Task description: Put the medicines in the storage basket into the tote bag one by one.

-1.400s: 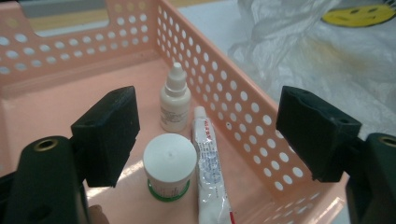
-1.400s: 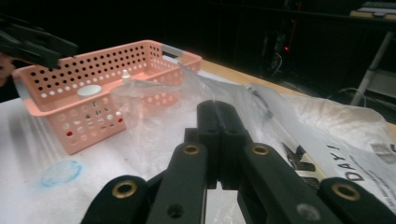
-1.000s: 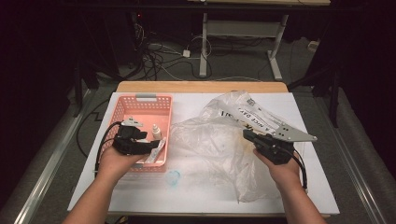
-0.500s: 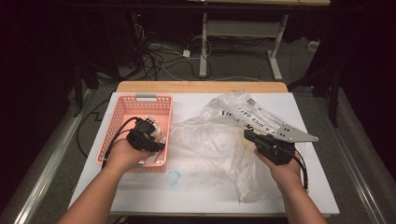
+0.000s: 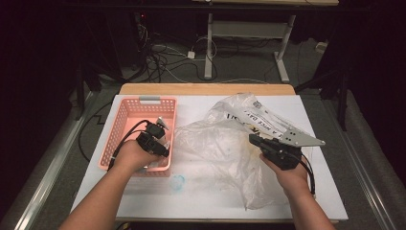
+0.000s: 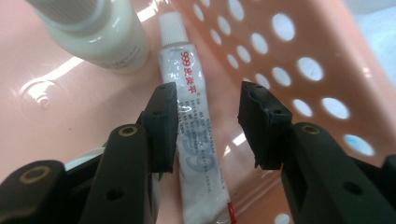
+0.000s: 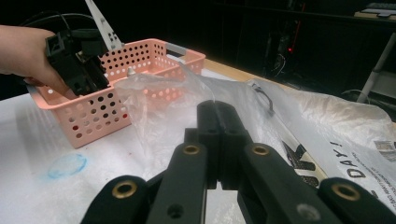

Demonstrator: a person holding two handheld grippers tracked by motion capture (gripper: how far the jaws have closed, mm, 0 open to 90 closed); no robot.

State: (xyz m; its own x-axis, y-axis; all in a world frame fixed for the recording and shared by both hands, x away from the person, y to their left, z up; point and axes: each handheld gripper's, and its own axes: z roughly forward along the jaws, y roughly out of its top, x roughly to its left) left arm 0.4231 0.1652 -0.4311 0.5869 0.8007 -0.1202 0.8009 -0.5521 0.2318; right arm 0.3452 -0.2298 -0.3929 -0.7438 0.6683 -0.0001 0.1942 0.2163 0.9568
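Note:
My left gripper (image 5: 160, 143) reaches down into the near right corner of a pink perforated basket (image 5: 122, 120). In the left gripper view its jaws (image 6: 208, 95) have just been closing around a white glue tube (image 6: 196, 121) lying on the basket floor. One pad sits at the tube's side and the other stands clear of it. A white bottle (image 6: 100, 32) lies just beyond. My right gripper (image 5: 253, 139) (image 7: 217, 109) is shut on the thin edge of a clear plastic bag (image 5: 215, 143) (image 7: 327, 121), holding it up from the table.
The basket wall (image 6: 280, 46) runs close beside the left gripper's outer jaw. The white table (image 5: 316, 191) has a blue smear (image 5: 178, 182) near its front edge. A wooden strip (image 5: 206, 89) borders the back. Cables lie on the floor behind.
The left hand has moved right and down into the basket's near right corner. The right hand and the bag have kept still.

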